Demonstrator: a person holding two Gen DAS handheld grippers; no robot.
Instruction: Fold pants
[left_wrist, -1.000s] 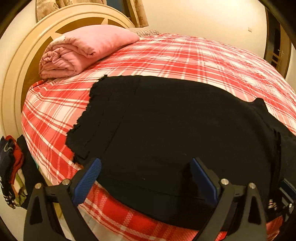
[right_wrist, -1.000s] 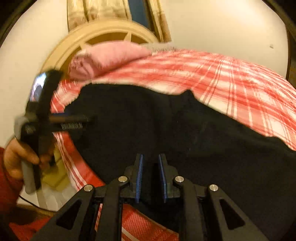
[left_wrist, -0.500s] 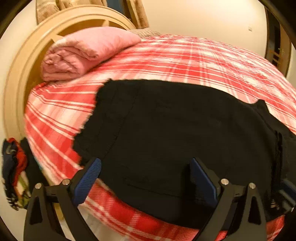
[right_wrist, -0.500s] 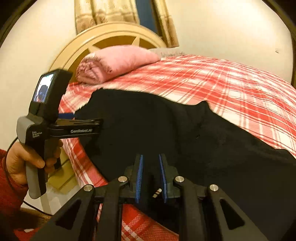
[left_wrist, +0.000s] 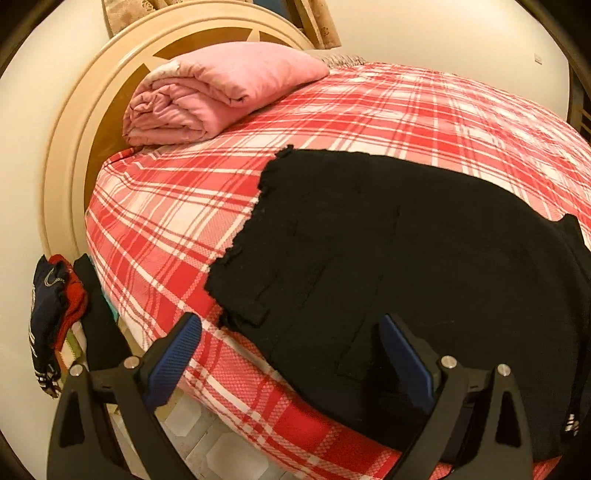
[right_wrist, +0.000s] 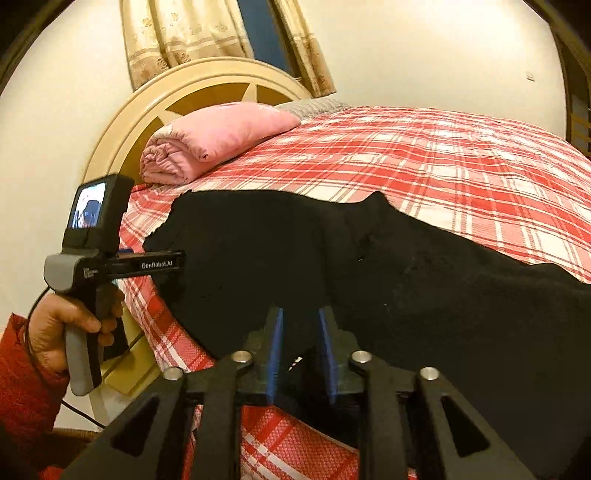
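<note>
Left wrist view: the left tongs (left_wrist: 290, 354) gape wide, empty, over the near edge of the black pants (left_wrist: 406, 266) spread on the plaid bed (left_wrist: 155, 229). Right wrist view: the right tongs (right_wrist: 301, 350) are opening, pants fabric still between the blue pads. Let go too near the bed's edge, the overhanging cloth may slide off.
</note>
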